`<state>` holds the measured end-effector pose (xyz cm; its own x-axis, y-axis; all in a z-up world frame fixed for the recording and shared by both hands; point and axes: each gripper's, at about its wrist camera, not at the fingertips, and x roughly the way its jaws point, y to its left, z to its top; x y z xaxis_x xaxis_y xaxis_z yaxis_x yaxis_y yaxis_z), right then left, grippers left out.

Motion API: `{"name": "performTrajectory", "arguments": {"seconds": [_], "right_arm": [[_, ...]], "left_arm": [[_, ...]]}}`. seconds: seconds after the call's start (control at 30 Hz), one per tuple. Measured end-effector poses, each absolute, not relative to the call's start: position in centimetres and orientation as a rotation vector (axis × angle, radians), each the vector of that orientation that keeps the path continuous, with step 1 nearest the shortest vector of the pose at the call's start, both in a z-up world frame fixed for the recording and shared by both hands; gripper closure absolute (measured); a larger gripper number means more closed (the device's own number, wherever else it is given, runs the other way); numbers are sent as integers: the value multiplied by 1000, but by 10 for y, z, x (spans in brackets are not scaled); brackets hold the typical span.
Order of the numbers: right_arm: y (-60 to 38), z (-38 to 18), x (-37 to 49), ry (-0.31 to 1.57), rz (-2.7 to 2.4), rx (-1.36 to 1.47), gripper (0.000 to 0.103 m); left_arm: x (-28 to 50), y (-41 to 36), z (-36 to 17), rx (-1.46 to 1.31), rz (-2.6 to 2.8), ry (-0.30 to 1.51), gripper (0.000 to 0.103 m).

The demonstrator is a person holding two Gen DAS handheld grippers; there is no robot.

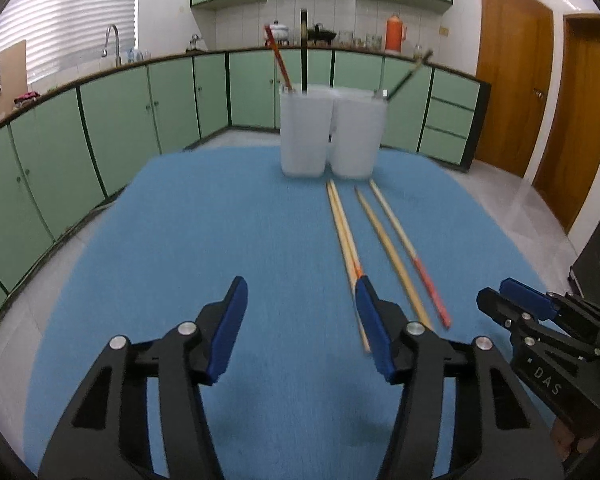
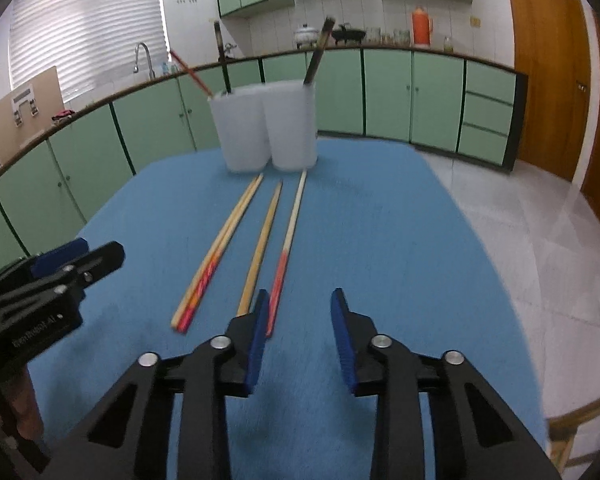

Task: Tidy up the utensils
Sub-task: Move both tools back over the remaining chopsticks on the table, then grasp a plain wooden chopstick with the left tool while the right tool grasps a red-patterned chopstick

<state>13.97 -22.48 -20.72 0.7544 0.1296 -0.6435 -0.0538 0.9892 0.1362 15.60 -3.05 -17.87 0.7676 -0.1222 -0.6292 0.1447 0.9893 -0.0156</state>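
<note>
Left gripper (image 1: 300, 292) and right gripper (image 2: 298, 300) hover spread at lower frame; four chopsticks (image 2: 260, 240) lie mid-frame before two white holders (image 2: 266, 132).

Your left wrist camera looks forward, low over the blue worktop (image 1: 180, 220), toward the two white holders (image 1: 332, 132). Your right wrist camera faces the same way from just beside it. Both share the holders, the chopsticks (image 2: 260, 248) and the green cabinets (image 2: 388, 96).
</note>
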Motion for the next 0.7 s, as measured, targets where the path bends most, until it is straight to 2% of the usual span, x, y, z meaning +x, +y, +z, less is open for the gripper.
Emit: {"name": "performTrajectory", "arguments": {"seconds": [0.43, 0.7], "right_arm": [[-209, -231, 139, 796, 131, 102, 84], [-206, -232, 147, 824, 131, 102, 85]], "left_arm": [[157, -35, -206, 15, -158, 773, 57], [161, -39, -211, 5, -154, 800, 59]]}}
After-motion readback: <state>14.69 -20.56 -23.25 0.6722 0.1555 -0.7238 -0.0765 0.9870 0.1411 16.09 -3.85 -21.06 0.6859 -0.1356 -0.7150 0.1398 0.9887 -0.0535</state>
